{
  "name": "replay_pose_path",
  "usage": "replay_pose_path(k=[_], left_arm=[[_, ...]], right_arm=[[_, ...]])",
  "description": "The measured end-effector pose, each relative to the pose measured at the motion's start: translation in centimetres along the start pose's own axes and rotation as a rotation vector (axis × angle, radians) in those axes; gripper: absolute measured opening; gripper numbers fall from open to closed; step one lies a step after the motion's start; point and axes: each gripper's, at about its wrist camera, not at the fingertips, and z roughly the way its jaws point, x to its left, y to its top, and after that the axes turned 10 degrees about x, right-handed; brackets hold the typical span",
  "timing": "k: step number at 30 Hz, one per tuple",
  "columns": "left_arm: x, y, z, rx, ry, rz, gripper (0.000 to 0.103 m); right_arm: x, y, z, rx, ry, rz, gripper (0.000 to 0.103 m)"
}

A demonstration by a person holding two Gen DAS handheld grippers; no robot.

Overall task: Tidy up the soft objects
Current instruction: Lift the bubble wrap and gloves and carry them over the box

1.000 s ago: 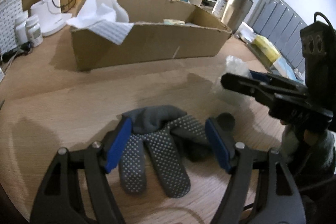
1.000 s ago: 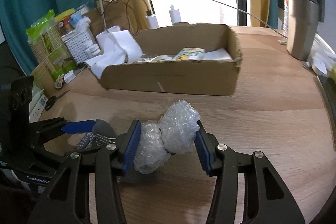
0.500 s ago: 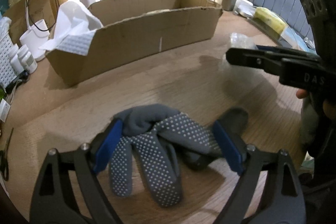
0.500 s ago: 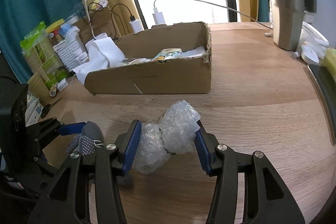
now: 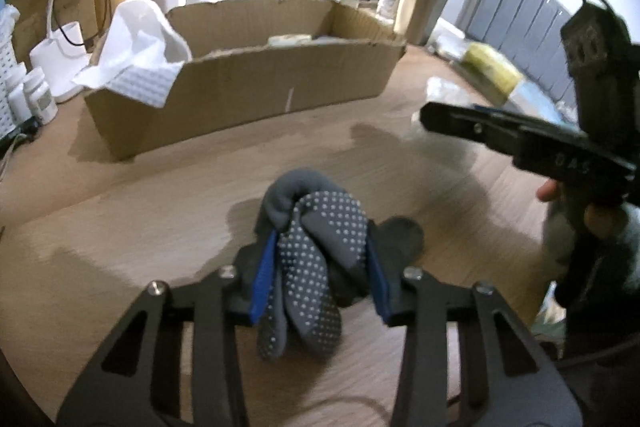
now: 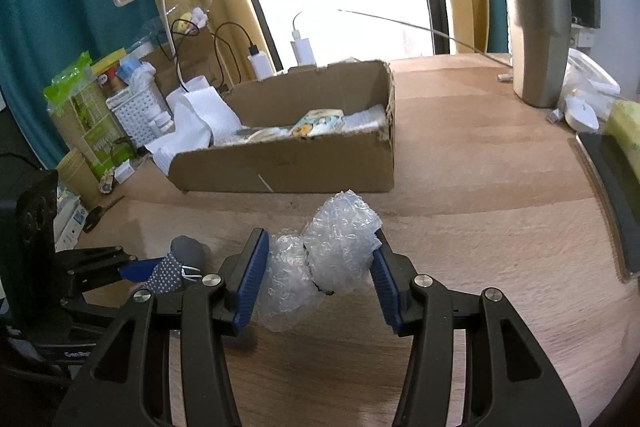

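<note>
Squeezing a soft grey glove, the left claw is pinching its blue pads onto the knit cloth — little white dots are covering the floppy glove fingers, which are hanging down over the wooden surface. The right claw is gripping a crinkly wad of clear bubble wrap between its blue ribbed pads, just above the surface. Behind both, a long brown cardboard box with torn edges is sitting on the surface, holding bumpy white paper towel. The letters "DAS" are showing on the right claw's black side in the left view. A smooth steel tumbler is standing far right.
</note>
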Motion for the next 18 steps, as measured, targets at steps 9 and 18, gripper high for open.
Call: replay_pose_path(k=[9,18], left_arm=[[-0.2,1.6,-2.1,-0.068,-0.022,0.003,0.042],[0.7,2.9,-3.8,-0.111,-0.026,0.003,0.042]], right_arm=[[0.3,1.1,-1.4,-0.035,-0.012,-0.014,0.053],[0.4,2.4,-2.2,-0.059,-0.022,-0.027,0.053]])
